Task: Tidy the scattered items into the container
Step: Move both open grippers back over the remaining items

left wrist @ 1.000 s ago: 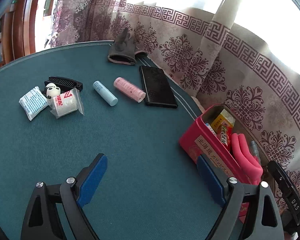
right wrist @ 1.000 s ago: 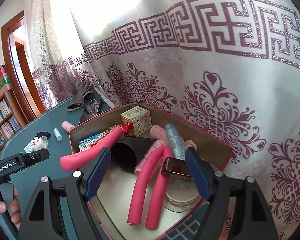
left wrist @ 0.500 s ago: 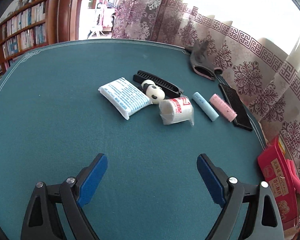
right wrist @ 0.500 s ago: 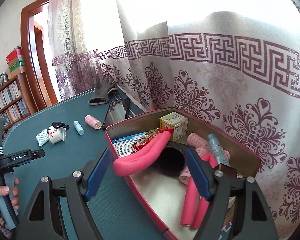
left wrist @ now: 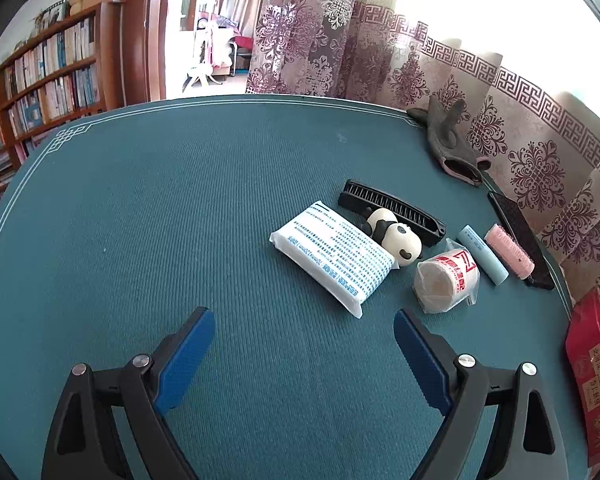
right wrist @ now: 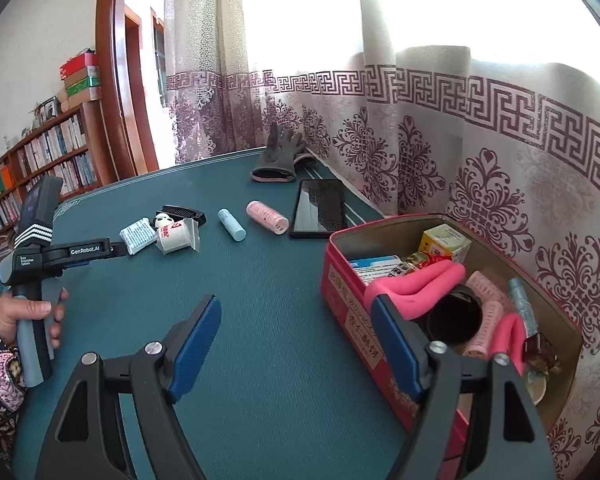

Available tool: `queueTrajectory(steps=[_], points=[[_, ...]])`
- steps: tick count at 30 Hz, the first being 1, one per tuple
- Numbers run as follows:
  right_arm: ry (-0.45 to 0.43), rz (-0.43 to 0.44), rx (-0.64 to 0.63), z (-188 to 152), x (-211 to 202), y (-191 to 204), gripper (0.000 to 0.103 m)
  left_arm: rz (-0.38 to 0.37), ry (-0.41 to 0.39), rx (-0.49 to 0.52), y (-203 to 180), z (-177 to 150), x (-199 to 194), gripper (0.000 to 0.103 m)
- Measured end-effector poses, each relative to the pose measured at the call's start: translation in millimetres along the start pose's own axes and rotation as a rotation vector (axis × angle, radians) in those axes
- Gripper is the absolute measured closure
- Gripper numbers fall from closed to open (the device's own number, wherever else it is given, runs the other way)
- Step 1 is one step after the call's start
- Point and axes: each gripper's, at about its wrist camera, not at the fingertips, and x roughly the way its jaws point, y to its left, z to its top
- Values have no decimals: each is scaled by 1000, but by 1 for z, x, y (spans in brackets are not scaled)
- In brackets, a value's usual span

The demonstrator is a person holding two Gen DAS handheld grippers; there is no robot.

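My left gripper (left wrist: 304,344) is open and empty, just short of a white tissue pack (left wrist: 334,262). Beyond it lie a panda figure (left wrist: 400,240), a black comb (left wrist: 392,206), a wrapped white roll (left wrist: 446,282), a light blue tube (left wrist: 482,254), a pink roller (left wrist: 508,250) and a black phone (left wrist: 518,232). My right gripper (right wrist: 296,334) is open and empty above the cloth, left of the red tin (right wrist: 354,304), which holds pink foam rollers, boxes and a black cup. The left gripper also shows in the right wrist view (right wrist: 116,249).
A grey glove (left wrist: 446,136) lies at the table's far edge by the patterned curtain (right wrist: 480,128). The green table (left wrist: 180,208) ends at the curtain on the right. A bookshelf (left wrist: 40,80) stands to the far left.
My left gripper swung left from the tin and closed in on the tissue pack. My right gripper pulled back out of the tin and now hangs over the cloth beside it.
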Motion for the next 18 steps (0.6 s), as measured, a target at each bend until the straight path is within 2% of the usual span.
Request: queueTrajectory(steps=[3,7,11,13,18], points=[[-9,38,-80,3,4,23,22,-14,-13,37,2,11,5,10],[17,97,-122,3,15,44,22,-60,-5,105,-2,20,12,10],[63,130,-133,0,30,56,22,-90,-13,226,-10,26,21,10],[87,138,-129,-2,37,58,23,-75,-21,282,-12,28,27,5],[129,136,-115,-5,48,58,22,-92,-10,347,-13,33,40,5]])
